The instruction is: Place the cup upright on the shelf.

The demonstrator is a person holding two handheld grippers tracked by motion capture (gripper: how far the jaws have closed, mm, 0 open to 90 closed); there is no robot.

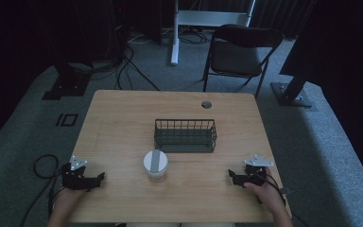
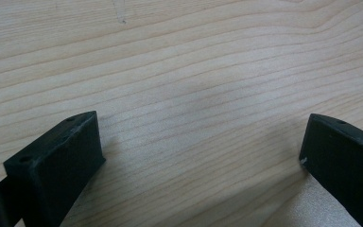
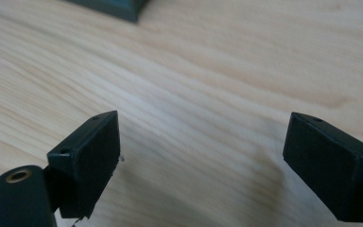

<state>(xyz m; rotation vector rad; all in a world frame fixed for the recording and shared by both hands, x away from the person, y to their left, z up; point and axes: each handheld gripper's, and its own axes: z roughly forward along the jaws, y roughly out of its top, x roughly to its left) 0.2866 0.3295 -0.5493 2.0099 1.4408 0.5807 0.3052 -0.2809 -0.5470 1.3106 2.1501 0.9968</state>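
Both hand-held grippers, left (image 1: 96, 179) and right (image 1: 234, 177), rest wide open and empty on the counter (image 1: 123, 123), so nothing appears started: jar (image 1: 155, 165) stands just before the seemingly empty basket (image 1: 185, 135).

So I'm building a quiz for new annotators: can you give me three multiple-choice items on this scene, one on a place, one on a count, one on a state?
1. Where does the white jar stand?
A. inside the basket
B. on the table, nearer the person than the wire basket
C. on the chair

2. How many tools rest on the table?
A. one
B. two
C. three

3. How do the jaws of the left tool stand?
A. wide apart, nothing between
C. shut on the jar
B. shut together

Answers: 1 B, the jar stands apart from the basket, on the person's side. 2 B, left tool and right tool. 3 A, bare wood shows between them.
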